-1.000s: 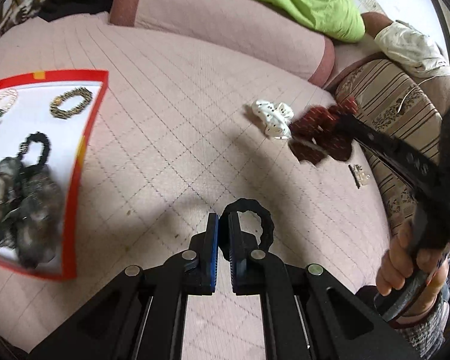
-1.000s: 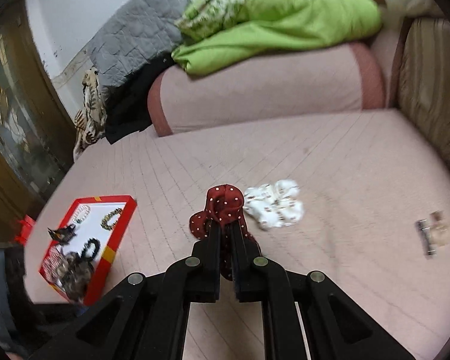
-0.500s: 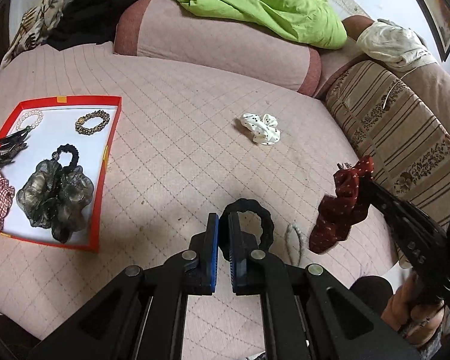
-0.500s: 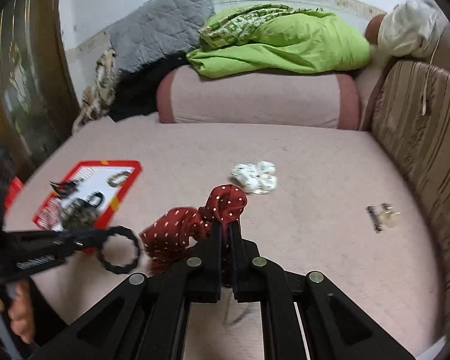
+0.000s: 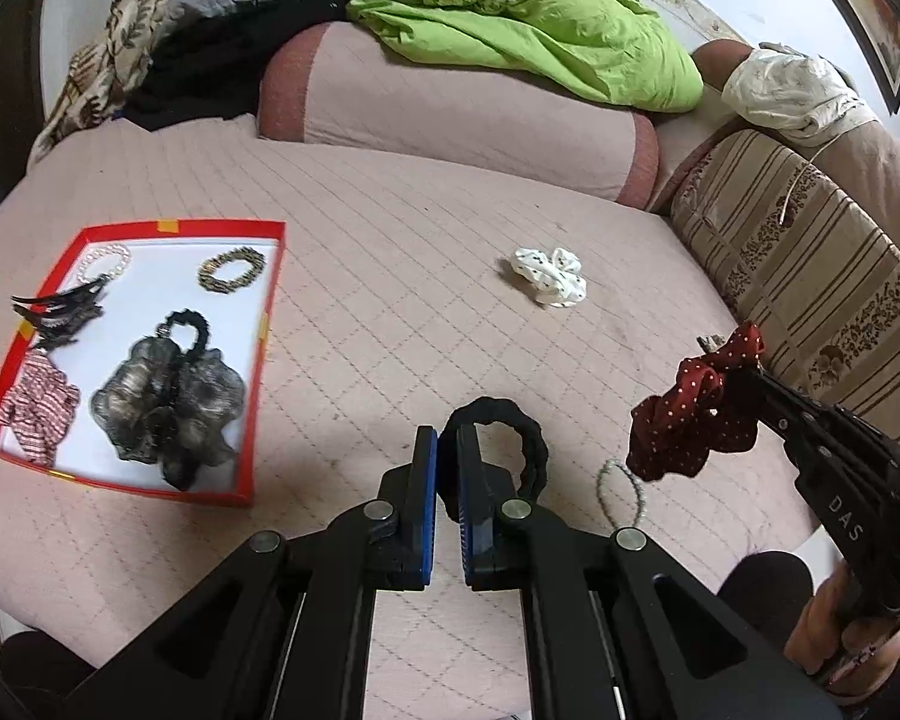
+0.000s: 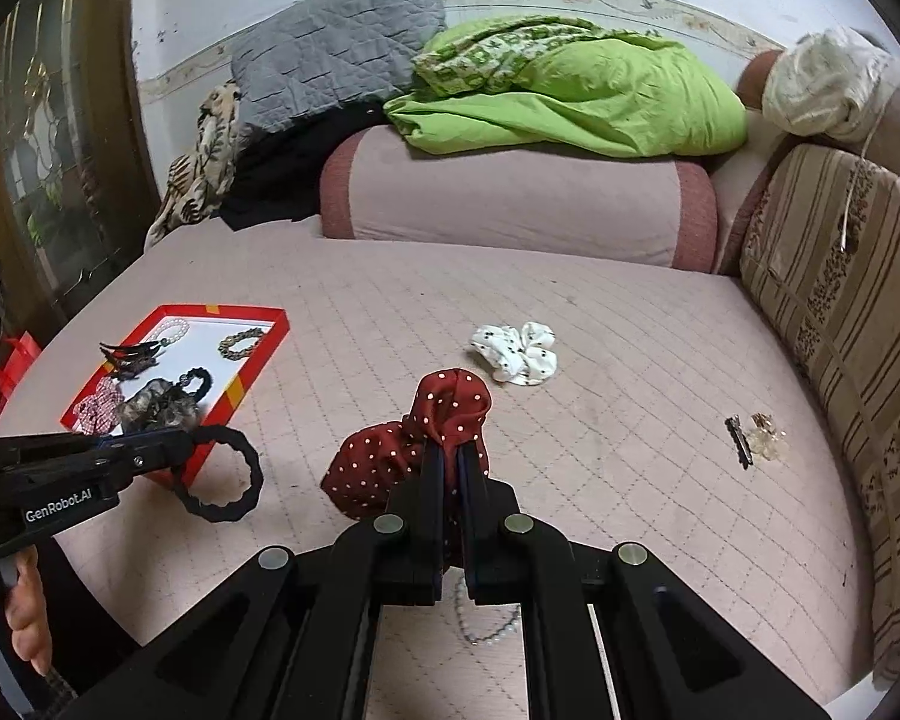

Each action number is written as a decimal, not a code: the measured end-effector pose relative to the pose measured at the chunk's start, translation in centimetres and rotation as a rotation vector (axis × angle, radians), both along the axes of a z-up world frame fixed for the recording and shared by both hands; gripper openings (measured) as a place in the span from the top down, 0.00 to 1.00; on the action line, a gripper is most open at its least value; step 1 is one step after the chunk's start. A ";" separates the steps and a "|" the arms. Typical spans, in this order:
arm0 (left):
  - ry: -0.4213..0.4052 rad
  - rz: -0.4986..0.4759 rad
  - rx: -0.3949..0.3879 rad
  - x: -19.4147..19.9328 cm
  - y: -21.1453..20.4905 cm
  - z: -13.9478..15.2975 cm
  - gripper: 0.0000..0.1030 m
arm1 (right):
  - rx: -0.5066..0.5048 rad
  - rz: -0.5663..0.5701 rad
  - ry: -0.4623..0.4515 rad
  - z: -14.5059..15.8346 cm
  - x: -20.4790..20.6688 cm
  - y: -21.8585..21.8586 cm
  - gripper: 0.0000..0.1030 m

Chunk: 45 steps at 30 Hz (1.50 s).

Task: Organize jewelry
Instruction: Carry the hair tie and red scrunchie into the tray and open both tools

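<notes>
My left gripper (image 5: pixel 448 438) is shut on a black braided hair tie (image 5: pixel 519 426), held above the pink quilted bed. In the right wrist view that hair tie (image 6: pixel 225 480) hangs just in front of the red-rimmed tray (image 6: pixel 255 369). My right gripper (image 6: pixel 449 450) is shut on a dark red white-dotted scrunchie (image 6: pixel 402 462), which dangles in the air; the left wrist view shows the scrunchie (image 5: pixel 687 426) at the right. The tray (image 5: pixel 269 324) lies left, holding bracelets, a black claw clip and scrunchies. A white dotted scrunchie (image 5: pixel 549 283) rests mid-bed.
A silver bead bracelet (image 5: pixel 621 489) lies on the bed near its front edge. Small hair clips (image 6: pixel 756 441) lie by the striped cushion (image 6: pixel 840 312). A pink bolster (image 6: pixel 510 198) with a green blanket closes the back. A person's hand (image 6: pixel 27 618) holds the left handle.
Both grippers have pulled back and risen from the bed with their items. The red scrunchie has come away from the white one toward the bed's front edge.
</notes>
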<state>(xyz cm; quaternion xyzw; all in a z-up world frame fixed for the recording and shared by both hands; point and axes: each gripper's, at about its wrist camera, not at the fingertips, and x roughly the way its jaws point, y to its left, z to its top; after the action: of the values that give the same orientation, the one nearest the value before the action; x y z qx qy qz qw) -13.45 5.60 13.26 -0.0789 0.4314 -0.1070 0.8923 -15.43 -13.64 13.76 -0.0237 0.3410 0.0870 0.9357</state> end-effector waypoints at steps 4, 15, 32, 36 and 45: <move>-0.021 0.025 0.016 -0.3 1.0 0.4 0.94 | -0.005 0.022 0.008 0.1 0.0 1.5 0.95; -0.063 0.125 0.086 -0.5 4.3 1.5 0.94 | -0.019 0.114 0.027 0.6 0.4 6.4 0.94; -0.040 0.249 0.134 0.2 10.3 0.4 0.94 | -0.047 0.227 0.059 1.0 3.5 14.1 0.94; -0.020 0.281 0.123 0.6 12.1 -0.2 0.94 | -0.050 0.244 0.068 0.9 4.2 15.2 0.94; 0.004 0.330 0.094 3.1 16.4 -0.7 0.94 | -0.034 0.286 0.088 0.7 7.2 18.1 0.94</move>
<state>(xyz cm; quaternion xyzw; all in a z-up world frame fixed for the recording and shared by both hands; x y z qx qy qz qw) -10.38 21.98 12.58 -0.1069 0.4190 0.0615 0.8996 -8.22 4.45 14.42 -0.0842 0.3761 0.2146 0.8974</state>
